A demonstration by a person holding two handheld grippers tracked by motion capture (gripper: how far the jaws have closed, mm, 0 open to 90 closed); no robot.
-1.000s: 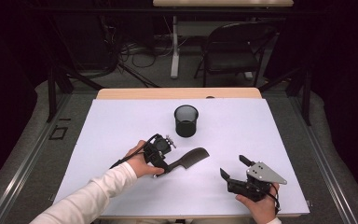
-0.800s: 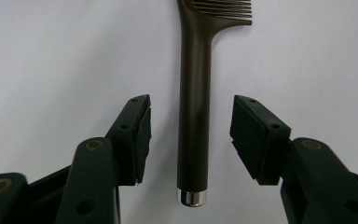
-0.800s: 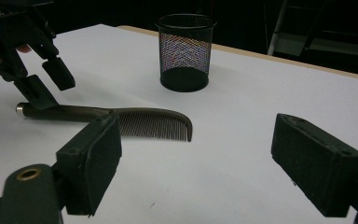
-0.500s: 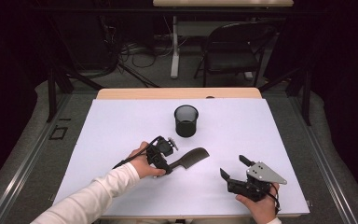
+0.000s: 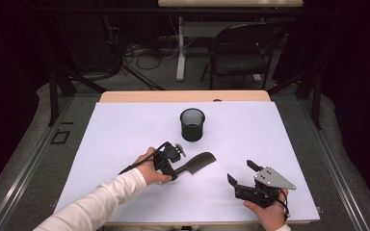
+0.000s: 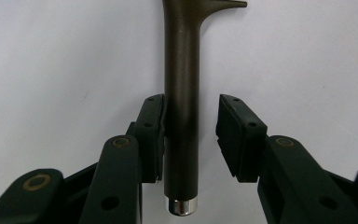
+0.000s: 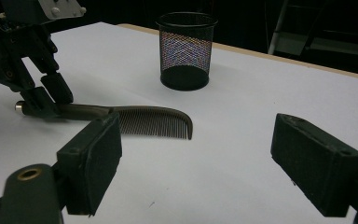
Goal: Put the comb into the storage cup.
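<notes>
Straddling the comb (image 6: pixel 182 107) handle, the left gripper (image 6: pixel 189 135) stands partly open: one pad touches the handle, the other is clear of it by a small gap. The comb lies flat on the white table (image 5: pixel 125 130), teeth end beyond the jaws. Farther ahead stands the mesh cup (image 5: pixel 192 124), apart. The right gripper (image 7: pixel 196 163) gapes wide and empty near the table's near edge, bare surface ahead.

white table (image 5: pixel 125 125) — comb (image 5: pixel 200 162) (dark), mesh cup (image 5: pixel 192 124) on it
</notes>
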